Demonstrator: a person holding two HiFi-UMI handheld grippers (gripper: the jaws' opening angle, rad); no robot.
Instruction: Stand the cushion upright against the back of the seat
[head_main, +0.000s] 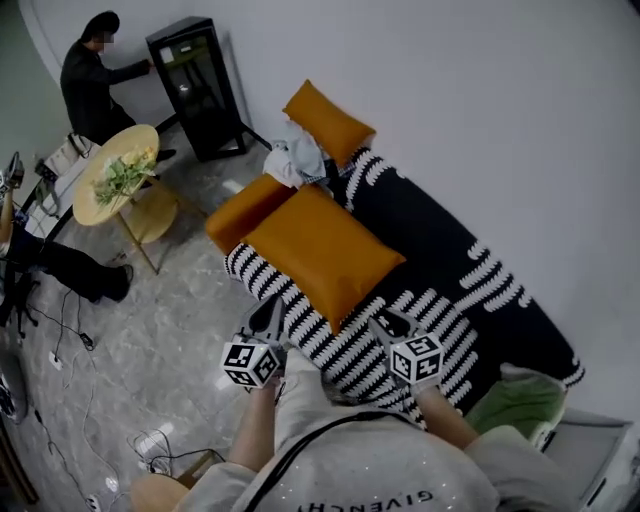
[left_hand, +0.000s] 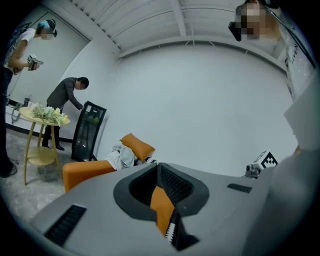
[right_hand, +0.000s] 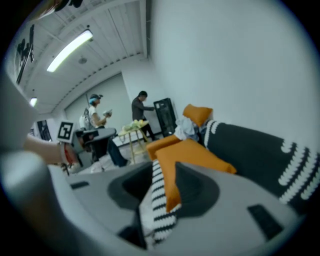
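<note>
A large orange cushion (head_main: 322, 250) lies flat on the seat, which is covered by a black-and-white striped throw (head_main: 440, 270); the same cushion (right_hand: 192, 155) shows in the right gripper view. My left gripper (head_main: 266, 318) hovers at the seat's front edge, just left of the cushion's near corner, its jaws together and empty. Through the left gripper (left_hand: 157, 166) I see a strip of orange and stripes. My right gripper (head_main: 388, 325) hangs over the striped throw to the right of that corner. The right gripper (right_hand: 165, 167) stands slightly open and holds nothing.
A second orange cushion (head_main: 328, 122) leans on the white wall, beside a heap of clothes (head_main: 297, 155) and an orange armrest (head_main: 250, 208). A round wooden table (head_main: 115, 175) with flowers, a black cabinet (head_main: 195, 85), a person (head_main: 90, 85) and floor cables (head_main: 90, 400) are on the left.
</note>
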